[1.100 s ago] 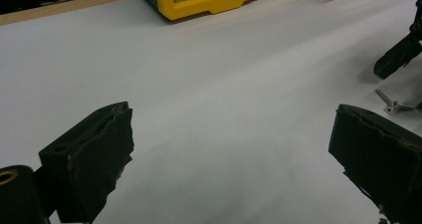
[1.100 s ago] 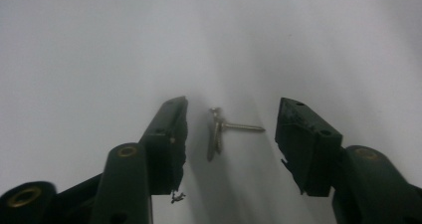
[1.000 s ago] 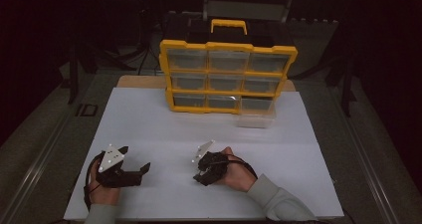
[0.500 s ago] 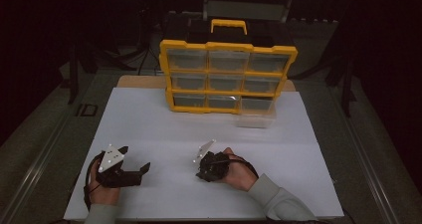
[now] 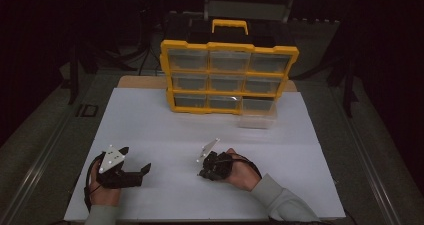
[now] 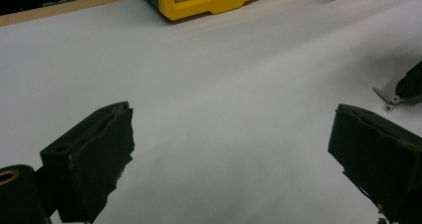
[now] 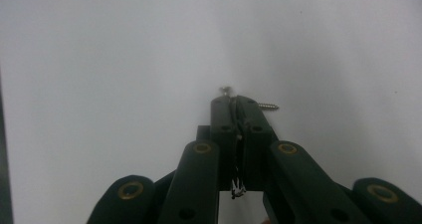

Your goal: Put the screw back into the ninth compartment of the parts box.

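Note:
My right gripper (image 5: 202,174) rests on the white table sheet near the front, held in a hand with a grey sleeve. Its jaws have just been closing and now stand shut (image 7: 234,99) on a small silver screw (image 7: 266,106), whose head and threaded tip stick out at either side of the tips. In the left gripper view the screw (image 6: 382,94) lies at the far right, with the right gripper's tip on it. My left gripper (image 5: 144,170) lies at the front left, with its jaws wide open (image 6: 232,112) over bare sheet and nothing between them.
A yellow organizer (image 5: 227,77) with clear drawers and a yellow handle stands at the back of the sheet; its base (image 6: 224,0) shows in the left gripper view. One clear drawer (image 5: 257,114) is pulled out at its lower right. White sheet (image 5: 200,130) lies between it and the hands.
The right gripper's jaws have drawn together at the screw. Neither hand has shifted and the left gripper is unchanged.

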Demonstrator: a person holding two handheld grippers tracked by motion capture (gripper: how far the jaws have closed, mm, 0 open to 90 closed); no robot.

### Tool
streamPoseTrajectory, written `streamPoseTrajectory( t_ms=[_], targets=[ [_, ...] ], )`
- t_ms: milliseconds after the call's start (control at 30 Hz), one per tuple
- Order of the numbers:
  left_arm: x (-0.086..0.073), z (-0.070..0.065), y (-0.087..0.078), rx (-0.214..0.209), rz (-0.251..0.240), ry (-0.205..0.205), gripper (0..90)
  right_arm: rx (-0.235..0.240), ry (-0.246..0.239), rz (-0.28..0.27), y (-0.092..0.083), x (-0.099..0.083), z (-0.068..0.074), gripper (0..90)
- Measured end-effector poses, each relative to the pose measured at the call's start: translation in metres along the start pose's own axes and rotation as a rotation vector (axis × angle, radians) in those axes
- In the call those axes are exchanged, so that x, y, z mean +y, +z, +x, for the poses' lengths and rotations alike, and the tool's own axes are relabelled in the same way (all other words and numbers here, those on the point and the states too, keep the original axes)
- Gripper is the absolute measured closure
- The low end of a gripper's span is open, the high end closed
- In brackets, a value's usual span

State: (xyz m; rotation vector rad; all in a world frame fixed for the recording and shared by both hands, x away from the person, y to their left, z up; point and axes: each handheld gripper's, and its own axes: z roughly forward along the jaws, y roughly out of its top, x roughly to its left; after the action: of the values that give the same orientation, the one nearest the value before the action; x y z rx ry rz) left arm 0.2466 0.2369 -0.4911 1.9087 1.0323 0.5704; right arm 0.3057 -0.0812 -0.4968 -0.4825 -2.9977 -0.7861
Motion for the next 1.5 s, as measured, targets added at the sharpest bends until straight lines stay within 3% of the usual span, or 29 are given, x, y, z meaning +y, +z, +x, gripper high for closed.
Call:
streamPoseTrajectory(
  t_ms=[467, 1500],
  targets=[
    [0.0, -0.0001, 0.0001, 0.0, 0.001, 0.0, 4.6, 0.006, -0.01, 0.017, -0.0052, -0.0007, -0.0043, 87.1],
    [0.0, 0.0, 0.0, 0.0, 0.0, -0.001, 4.6, -0.003, -0.085, 0.087, -0.0108, 0.0023, -0.0069, 87.2]
  ],
)
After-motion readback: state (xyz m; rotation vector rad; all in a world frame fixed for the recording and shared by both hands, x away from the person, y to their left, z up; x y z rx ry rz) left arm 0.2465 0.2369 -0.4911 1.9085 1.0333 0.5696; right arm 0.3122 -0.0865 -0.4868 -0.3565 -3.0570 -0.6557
